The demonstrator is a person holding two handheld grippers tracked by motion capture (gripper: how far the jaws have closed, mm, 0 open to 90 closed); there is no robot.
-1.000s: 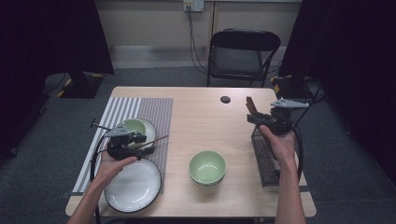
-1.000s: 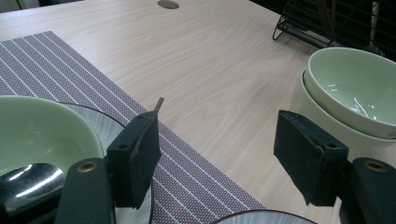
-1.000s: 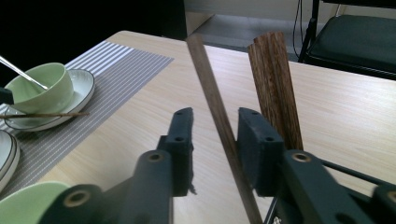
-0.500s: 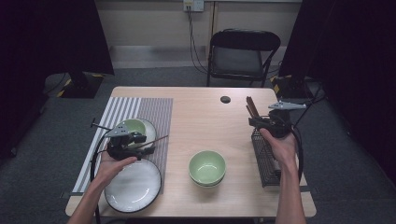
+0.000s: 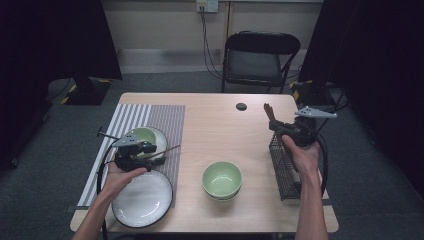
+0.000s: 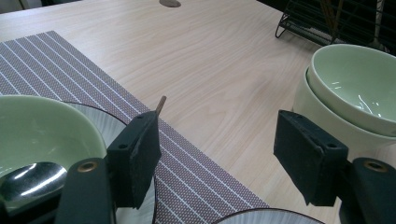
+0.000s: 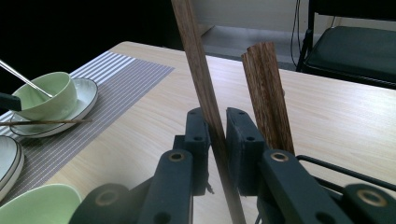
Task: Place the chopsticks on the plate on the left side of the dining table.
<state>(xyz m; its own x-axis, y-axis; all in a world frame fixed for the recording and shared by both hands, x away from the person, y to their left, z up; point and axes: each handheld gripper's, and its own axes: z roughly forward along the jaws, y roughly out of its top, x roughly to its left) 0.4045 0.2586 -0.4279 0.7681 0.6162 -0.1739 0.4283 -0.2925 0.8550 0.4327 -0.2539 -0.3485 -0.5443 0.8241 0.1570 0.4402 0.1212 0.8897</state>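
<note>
A light wooden worktop (image 5: 215, 125) seen from above, with a person's forearms coming in from the bottom edge. At the left lies a striped grey placemat (image 5: 150, 120). On it sits a small green bowl (image 5: 142, 136) resting on a saucer, with a metal spoon inside it as the left gripper view shows. A thin brown chopstick (image 5: 167, 150) lies across the saucer's near rim, pointing toward the middle of the worktop. The left claw (image 6: 224, 149) hovers just beside this bowl, above the mat; its jaws stand wide apart with nothing between them. Below it, at the near left corner, is a large white plate (image 5: 142, 200) with a dark rim. Near the middle of the worktop are two green bowls stacked (image 5: 222, 180) one inside the other. Farther back lies a small dark round disc (image 5: 241, 106). At the right edge stands a black wire rack (image 5: 282, 170). The right claw (image 7: 217, 140) is held above the rack's far end; its jaws have just been closing and now pinch a slim brown wooden stick (image 7: 201, 79) that rises upright between the pads. A second, broader wooden piece (image 7: 266, 93) stands just beside it, outside the jaws. A black folding chair (image 5: 260, 60) stands beyond the worktop.
</note>
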